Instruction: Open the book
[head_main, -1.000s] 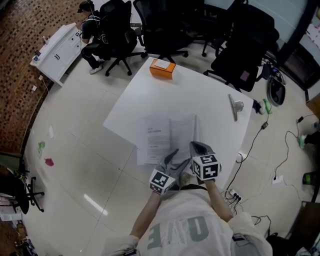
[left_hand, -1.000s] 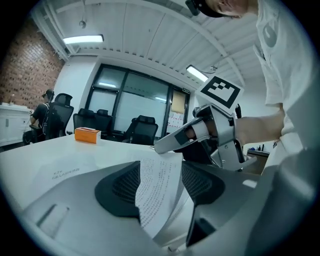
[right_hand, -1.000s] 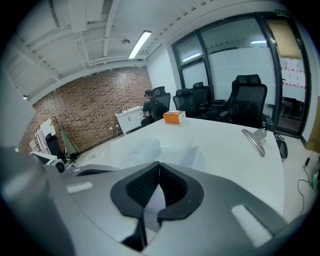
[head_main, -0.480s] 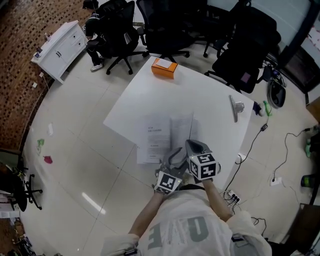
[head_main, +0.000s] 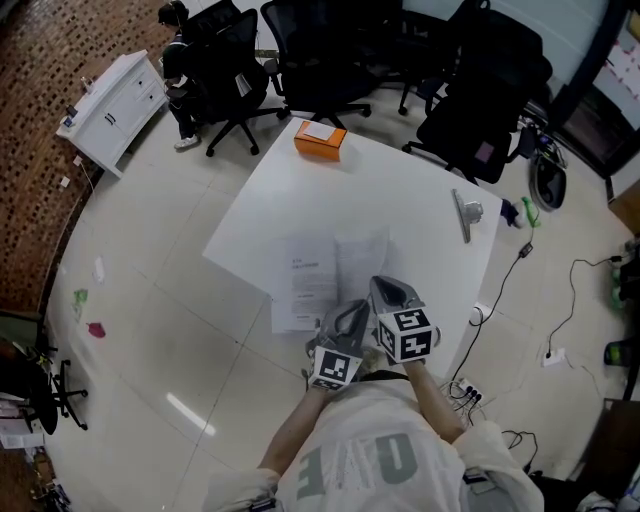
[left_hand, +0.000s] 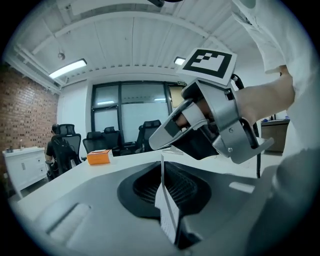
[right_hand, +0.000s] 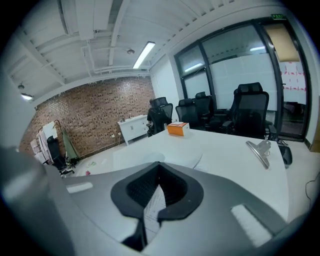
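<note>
while the white bench (head_main: 420, 200) takes up most of the floor, the book (head_main: 310, 280) lies near its front edge with its pages spread, just ahead of both tongs. the left tongs (head_main: 352, 310) have just been closing and pinch 1 thin page (left_hand: 167, 210) edge-on. the right tongs (head_main: 388, 291) are clamped on a printed page (right_hand: 152, 207). an orange box (head_main: 320, 137) sits at the far edge, a metal clip (head_main: 465, 213) well to the right.

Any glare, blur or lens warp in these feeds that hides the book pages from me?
Head view: sharp, evenly lit; a glare streak on the floor, none on the book. Left gripper view: heavy fisheye bending, dark corners, the near page soft. Right gripper view: same warp, its page blurred.
</note>
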